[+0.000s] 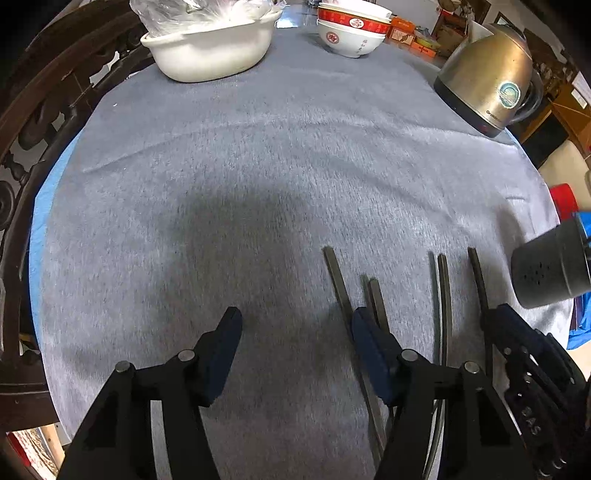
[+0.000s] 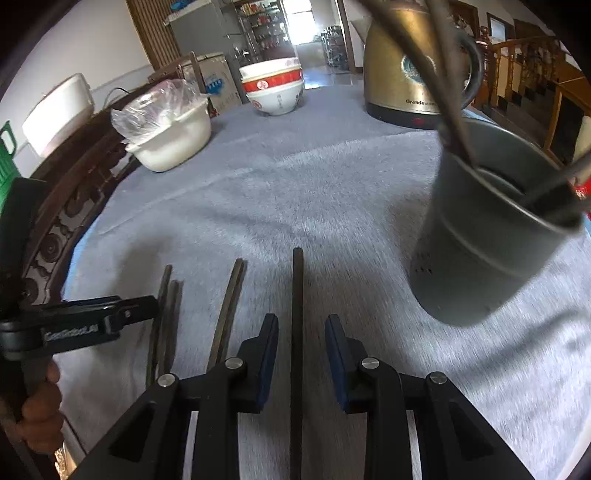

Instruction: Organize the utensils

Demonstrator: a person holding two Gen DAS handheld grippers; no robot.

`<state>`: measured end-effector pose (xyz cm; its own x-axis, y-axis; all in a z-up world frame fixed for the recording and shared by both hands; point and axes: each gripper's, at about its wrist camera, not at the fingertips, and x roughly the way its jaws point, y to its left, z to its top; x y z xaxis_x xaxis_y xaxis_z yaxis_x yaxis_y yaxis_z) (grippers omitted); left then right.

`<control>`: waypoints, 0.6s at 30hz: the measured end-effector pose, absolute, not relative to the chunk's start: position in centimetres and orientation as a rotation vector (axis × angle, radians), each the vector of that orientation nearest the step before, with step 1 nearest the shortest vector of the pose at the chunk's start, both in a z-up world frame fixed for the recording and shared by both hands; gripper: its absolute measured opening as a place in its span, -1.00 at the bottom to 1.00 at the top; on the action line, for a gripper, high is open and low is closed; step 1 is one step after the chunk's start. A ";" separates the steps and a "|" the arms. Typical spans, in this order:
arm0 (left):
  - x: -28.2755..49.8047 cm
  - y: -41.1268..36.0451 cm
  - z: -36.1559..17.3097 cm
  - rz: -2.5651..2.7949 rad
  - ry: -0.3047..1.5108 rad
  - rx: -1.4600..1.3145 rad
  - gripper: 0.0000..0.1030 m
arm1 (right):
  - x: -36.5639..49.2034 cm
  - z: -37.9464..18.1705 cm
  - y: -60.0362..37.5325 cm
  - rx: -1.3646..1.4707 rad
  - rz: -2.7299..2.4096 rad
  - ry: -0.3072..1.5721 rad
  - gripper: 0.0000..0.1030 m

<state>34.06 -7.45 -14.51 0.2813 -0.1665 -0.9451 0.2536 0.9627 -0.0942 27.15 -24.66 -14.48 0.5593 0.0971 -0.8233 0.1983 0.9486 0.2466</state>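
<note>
Right claw (image 2: pixel 301 354) spread around chopstick (image 2: pixel 297 295), grey holder (image 2: pixel 491 251) holding chopsticks, left claw (image 1: pixel 295 347) spread

Grey cloth (image 1: pixel 258 147), dark chopsticks (image 2: pixel 297 295), gold kettle (image 1: pixel 487 74), red-banded white bowls (image 1: pixel 351 33), grey holder (image 2: pixel 491 240).

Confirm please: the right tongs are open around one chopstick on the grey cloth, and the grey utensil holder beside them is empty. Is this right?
Not entirely. The grey utensil holder is not empty: several chopsticks already stand in it, as the right wrist view shows. The rest holds: the right tongs are open around one chopstick lying on the grey cloth, the pads not pressing on it.
</note>
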 end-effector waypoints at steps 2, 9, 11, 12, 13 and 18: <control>34.8 -7.6 -14.5 -0.278 1.260 0.079 0.23 | 27.9 -14.8 -24.6 0.318 -0.078 0.997 -0.43; 37.4 -8.4 -14.7 -0.269 1.291 0.035 0.16 | 30.0 -14.9 -24.6 0.289 -0.123 1.007 -0.60; 37.7 -8.5 -14.6 -0.269 1.290 0.023 -0.07 | 30.2 -14.9 -24.7 0.285 -0.124 1.009 -0.75; 37.8 -8.6 -14.6 -0.273 1.289 0.018 -0.26 | 30.1 -14.9 -24.8 0.286 -0.124 1.009 -0.84; 37.8 -8.6 -14.7 -0.277 1.287 0.016 -0.37 | 30.0 -14.9 -24.9 0.291 -0.118 1.007 -0.84; 37.1 -7.5 -14.3 -0.296 1.297 -0.025 -0.82 | 28.4 -14.3 -25.3 0.330 -0.092 0.976 -0.85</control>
<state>37.05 -7.54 -14.26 0.2386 -0.2301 -0.9434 0.2021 0.9620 -0.1835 28.39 -25.35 -14.27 0.5606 0.0711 -0.8250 0.2237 0.9463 0.2335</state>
